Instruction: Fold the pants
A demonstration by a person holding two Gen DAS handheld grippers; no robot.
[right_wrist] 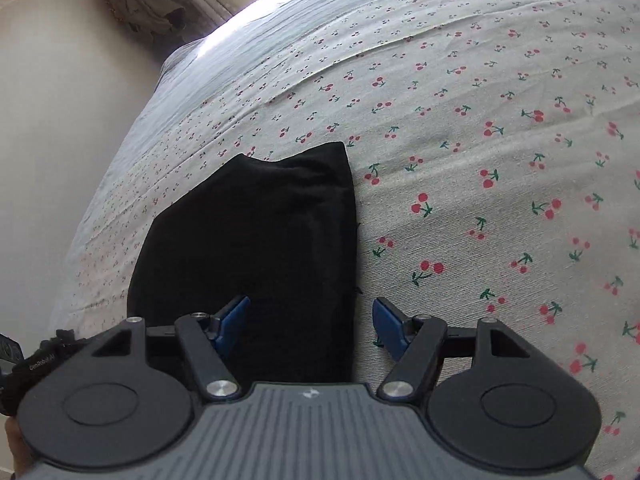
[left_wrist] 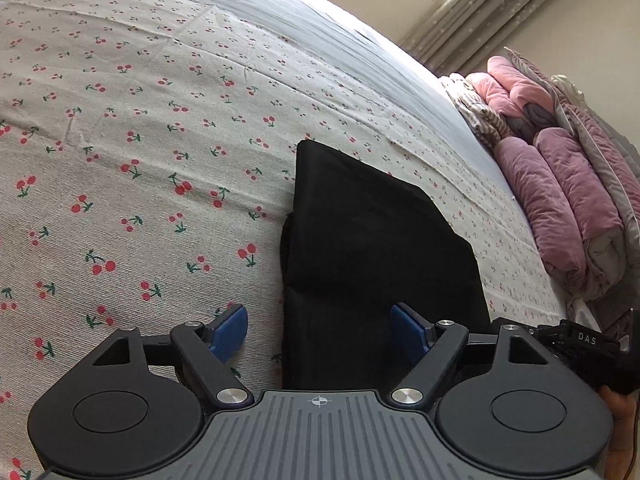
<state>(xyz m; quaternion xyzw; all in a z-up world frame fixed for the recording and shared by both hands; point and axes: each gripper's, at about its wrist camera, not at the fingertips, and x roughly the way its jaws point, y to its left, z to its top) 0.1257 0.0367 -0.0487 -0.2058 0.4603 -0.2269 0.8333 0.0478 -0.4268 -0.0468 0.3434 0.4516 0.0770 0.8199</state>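
The left tool [left_wrist: 319,334] is spread wide and released, straddling the near left edge of the folded black pants [left_wrist: 372,240]. The right tool [right_wrist: 310,324] is likewise released, straddling the pants' [right_wrist: 256,232] right edge. The pants lie flat on the cherry-print bed sheet [left_wrist: 140,128]. Farther right, folded pink blankets [left_wrist: 560,184] are stacked by the wall.

The right gripper [right_wrist: 310,324] hovers with its blue fingers [right_wrist: 234,320] spread wide, straddling the right edge of the folded black pants [right_wrist: 256,236], which lie ahead on the cherry-print bedsheet [right_wrist: 480,140], a beige wall [right_wrist: 60,120] far left.
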